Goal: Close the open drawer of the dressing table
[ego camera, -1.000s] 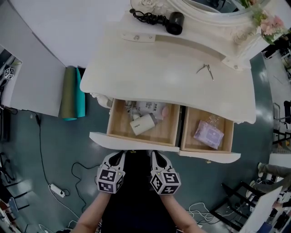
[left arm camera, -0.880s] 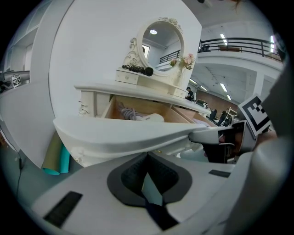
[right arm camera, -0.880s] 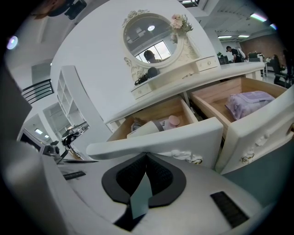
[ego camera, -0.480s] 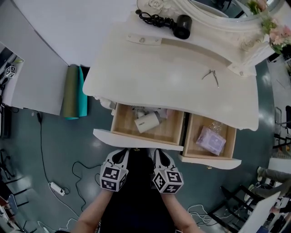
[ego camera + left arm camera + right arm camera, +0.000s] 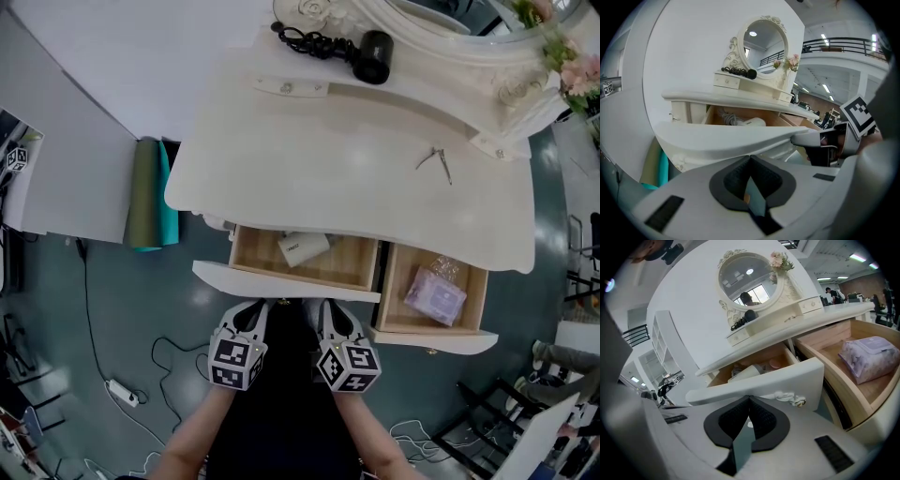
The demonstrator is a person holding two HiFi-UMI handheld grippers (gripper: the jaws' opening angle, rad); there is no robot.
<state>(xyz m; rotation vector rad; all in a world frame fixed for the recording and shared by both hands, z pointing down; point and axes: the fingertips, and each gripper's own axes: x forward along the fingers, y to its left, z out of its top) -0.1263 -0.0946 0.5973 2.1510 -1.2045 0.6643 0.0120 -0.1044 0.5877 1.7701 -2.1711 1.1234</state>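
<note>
The cream table (image 5: 347,178) fills the upper middle of the head view, standing on a dark grey-green floor (image 5: 112,309) with a white wall at the upper left. On top lie a black dryer (image 5: 375,56) by the mirror (image 5: 441,11), a small metal tool (image 5: 436,161) and flowers (image 5: 581,70) at the upper right. The left drawer (image 5: 281,281) is open part-way at centre, with a white box (image 5: 302,247) inside. The right drawer (image 5: 431,339) stands further out and holds a purple pack (image 5: 435,295). The left gripper (image 5: 255,309) and right gripper (image 5: 330,309) sit side by side at the left drawer's front, each with its jaws together on nothing, the tips against the panel's lower edge; a knob (image 5: 800,402) hangs just right of the right gripper's tips. Green and teal rolls (image 5: 150,192) lean at the table's left edge. Cables (image 5: 169,356) and a power strip (image 5: 122,392) cross the lower-left floor, and dark stands crowd the lower right.
</note>
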